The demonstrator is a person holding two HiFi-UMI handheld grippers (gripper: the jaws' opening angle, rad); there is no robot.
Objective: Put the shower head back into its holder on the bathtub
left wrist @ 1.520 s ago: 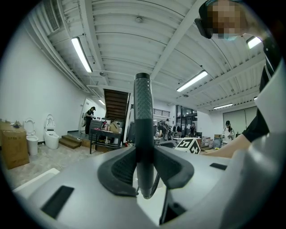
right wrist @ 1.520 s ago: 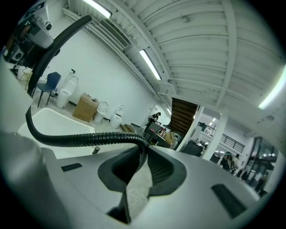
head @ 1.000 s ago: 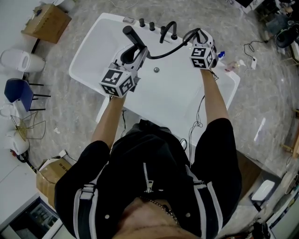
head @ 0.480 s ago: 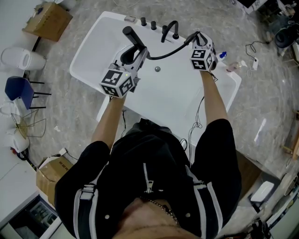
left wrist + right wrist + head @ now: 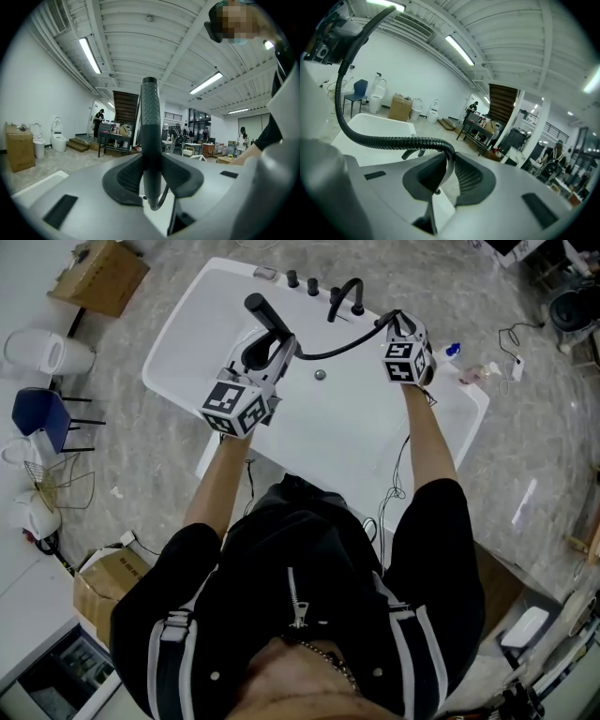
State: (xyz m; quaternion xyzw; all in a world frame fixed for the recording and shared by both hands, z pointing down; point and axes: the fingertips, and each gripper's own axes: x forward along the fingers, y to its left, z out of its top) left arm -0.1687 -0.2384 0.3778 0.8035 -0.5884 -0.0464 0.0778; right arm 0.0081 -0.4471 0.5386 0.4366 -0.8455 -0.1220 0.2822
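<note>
Black shower head (image 5: 263,313), slim and wand-shaped, is clamped in the left gripper (image 5: 274,345), which hangs above the left side of the white bathtub (image 5: 184,341). It points toward the far rim. In the left gripper view the handle (image 5: 150,126) stands upright between the dark pads (image 5: 124,177), jaws closed narrow on it and pressing both sides.

Black ribbed hose (image 5: 339,344) runs from the handle's lower end across the basin to the right gripper (image 5: 394,321), which is near the far right corner of the tub. In the right gripper view the hose (image 5: 389,139) arcs in from the upper left and drops between the jaws, which pinch it, nearly together.

Along the tub's far rim are a black curved spout (image 5: 345,294) and small dark knobs (image 5: 292,279). There is a drain (image 5: 320,375) in the basin floor.

Grey marbled floor (image 5: 525,456) all round. Cardboard box (image 5: 111,272) lies beyond the tub's far left corner.
</note>
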